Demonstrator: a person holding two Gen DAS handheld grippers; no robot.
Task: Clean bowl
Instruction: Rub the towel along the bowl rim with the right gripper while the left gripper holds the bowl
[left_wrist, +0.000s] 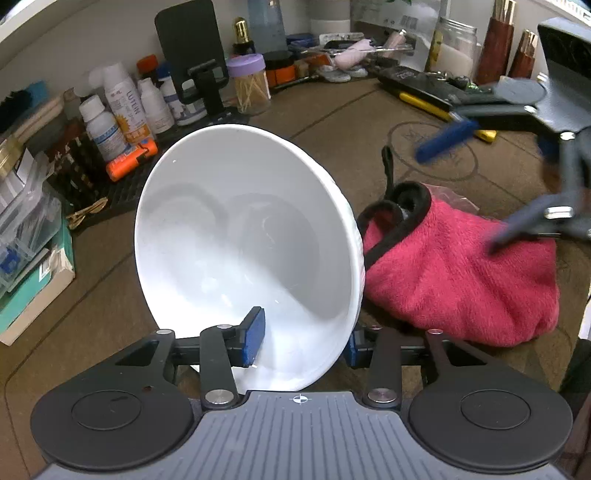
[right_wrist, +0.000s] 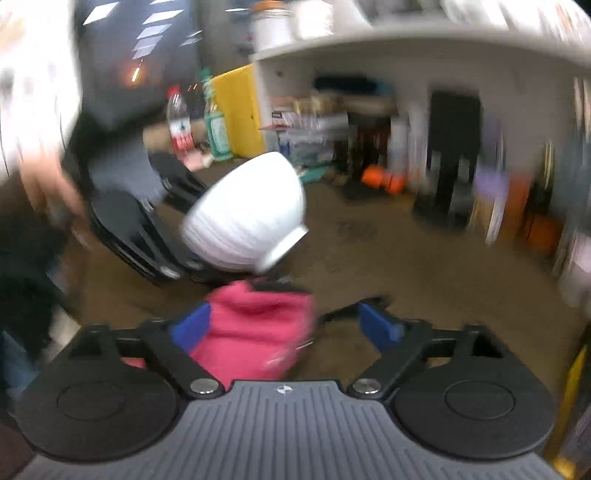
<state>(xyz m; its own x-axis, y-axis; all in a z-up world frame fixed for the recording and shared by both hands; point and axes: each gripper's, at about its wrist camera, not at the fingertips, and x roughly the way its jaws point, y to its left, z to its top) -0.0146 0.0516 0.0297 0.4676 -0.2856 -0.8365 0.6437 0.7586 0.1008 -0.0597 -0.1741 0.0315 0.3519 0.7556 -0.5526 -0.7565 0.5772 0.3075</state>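
Observation:
A white bowl is tilted on its side, its inside facing the left wrist camera. My left gripper is shut on the bowl's rim, one blue pad inside and one outside. A pink cloth with black trim lies on the brown table to the right of the bowl. My right gripper is open over the pink cloth, its left pad against the cloth; it also shows blurred in the left wrist view. The bowl's outside shows in the blurred right wrist view.
Bottles, a phone stand, a cotton swab jar and tools crowd the back of the table. Boxes and books lie at the left. A shelf stands behind.

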